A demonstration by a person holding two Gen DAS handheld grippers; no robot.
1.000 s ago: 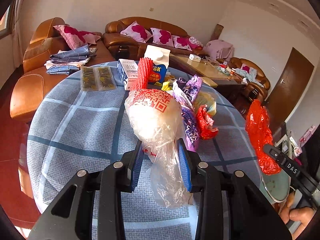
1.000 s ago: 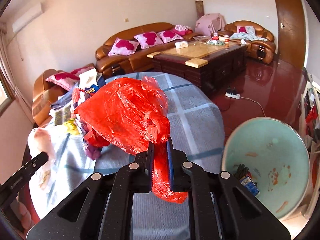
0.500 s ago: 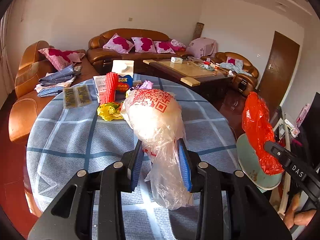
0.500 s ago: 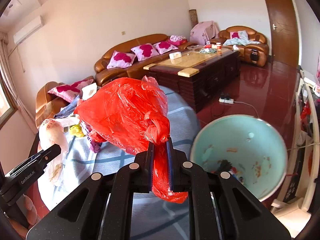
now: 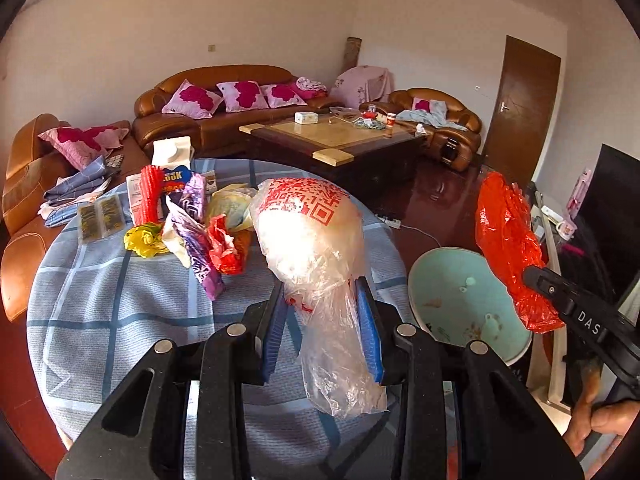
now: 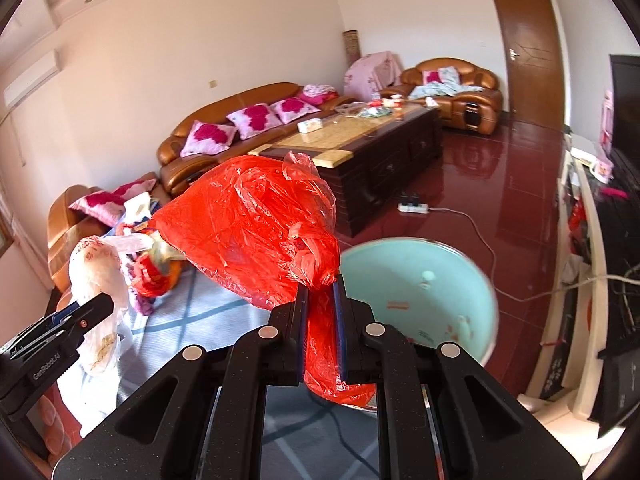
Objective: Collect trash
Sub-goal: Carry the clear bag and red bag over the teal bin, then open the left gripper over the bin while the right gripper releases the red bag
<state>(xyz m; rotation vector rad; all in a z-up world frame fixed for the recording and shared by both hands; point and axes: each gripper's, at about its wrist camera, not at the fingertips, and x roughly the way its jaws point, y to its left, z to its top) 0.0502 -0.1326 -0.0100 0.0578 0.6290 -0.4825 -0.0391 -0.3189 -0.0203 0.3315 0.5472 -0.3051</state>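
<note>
My left gripper (image 5: 322, 300) is shut on a clear plastic bag (image 5: 316, 240) with red print, held above the round table (image 5: 100, 320); the bag also shows in the right wrist view (image 6: 98, 280). My right gripper (image 6: 320, 300) is shut on a red plastic bag (image 6: 256, 236), held over the table edge beside a pale green trash bin (image 6: 432, 292). In the left wrist view the red bag (image 5: 508, 236) hangs above the bin (image 5: 460, 304). More trash lies on the table: a purple wrapper (image 5: 196, 248), a yellow wrapper (image 5: 144, 238), a small red bag (image 5: 226, 246).
A milk carton (image 5: 172, 164), a red mesh sleeve (image 5: 149, 196) and a white box stand at the table's far side. Brown sofas (image 5: 224, 112) and a coffee table (image 5: 332, 140) are behind. A power strip (image 6: 414, 208) and cable lie on the red floor.
Both grippers have swung right with their bags. The red bag now hangs nearer the green bin, and the bin sits closer to centre in the right wrist view.
</note>
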